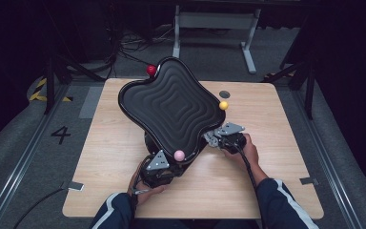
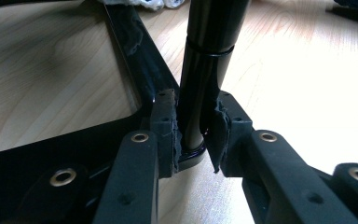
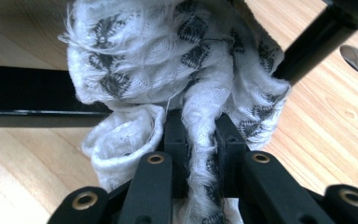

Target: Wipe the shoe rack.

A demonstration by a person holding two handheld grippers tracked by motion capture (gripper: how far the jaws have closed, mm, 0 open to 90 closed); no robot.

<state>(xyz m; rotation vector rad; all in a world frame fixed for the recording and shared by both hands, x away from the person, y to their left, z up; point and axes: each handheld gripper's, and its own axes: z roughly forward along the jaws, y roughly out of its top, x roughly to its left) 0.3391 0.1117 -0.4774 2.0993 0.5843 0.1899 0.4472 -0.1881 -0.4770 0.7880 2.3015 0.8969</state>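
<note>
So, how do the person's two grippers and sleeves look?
Both the left gripper and the right gripper are black, each topped by a grey three-cornered plate and trailing a black cable. Their jaws carry brass-coloured rivets and worn black pads. The sleeves are dark blue with white stripes.

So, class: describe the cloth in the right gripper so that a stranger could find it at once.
Start at the light wooden table and find the black metal frame bar running above it. Bunched against that bar is the white knitted cloth with dark diamond motifs, one fold pinched between the right gripper's fingers. It is the one soft, fuzzy, pale thing among hard black parts.
</note>
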